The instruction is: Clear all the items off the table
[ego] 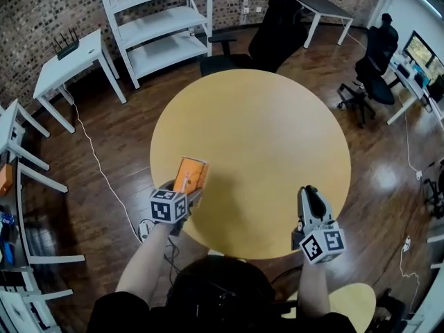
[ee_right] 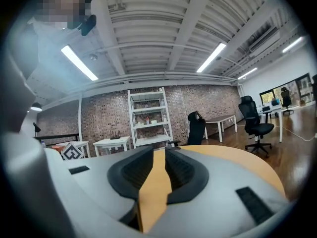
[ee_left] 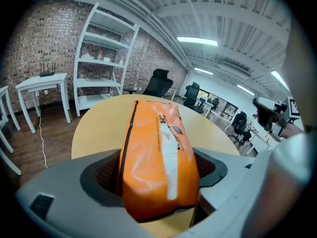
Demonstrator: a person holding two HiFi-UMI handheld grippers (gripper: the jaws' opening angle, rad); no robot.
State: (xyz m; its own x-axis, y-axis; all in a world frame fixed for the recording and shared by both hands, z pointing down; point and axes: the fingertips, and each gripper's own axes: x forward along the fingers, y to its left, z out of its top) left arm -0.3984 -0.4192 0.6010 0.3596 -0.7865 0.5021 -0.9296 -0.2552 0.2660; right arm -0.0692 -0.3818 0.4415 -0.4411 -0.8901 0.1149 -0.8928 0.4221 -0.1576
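A person holding a two-jaw tool in each hand leans over a round yellow bench in a brick-walled office. The left claw is clamped on an orange packet, its dark pads pressing the packet's two long sides. The packet points away from the person over the bench's near-left edge. The left gripper view shows a white stripe and dark print running along the packet's top face and a dark seam down its left side. Whether the packet's underside touches the bench cannot be told.

The right claw hangs over the bench's near-right edge, well apart from the packet. Its jaws stand narrow, with only a slim gap between the ribbed pads. Nothing sits in that gap, and the yellow bench top shows through it. Each claw carries its cube of square black-and-white markers at the end nearest the person, whose forearms reach in from the bench's near side.

Apart from the packet, the bench top carries nothing. Beyond the bench's far edge stands a black office chair. A white shelf unit rises against the brick wall to the far left of the bench, and a small white side table stands further left again. A white cable trails over the wooden floor left of the bench.
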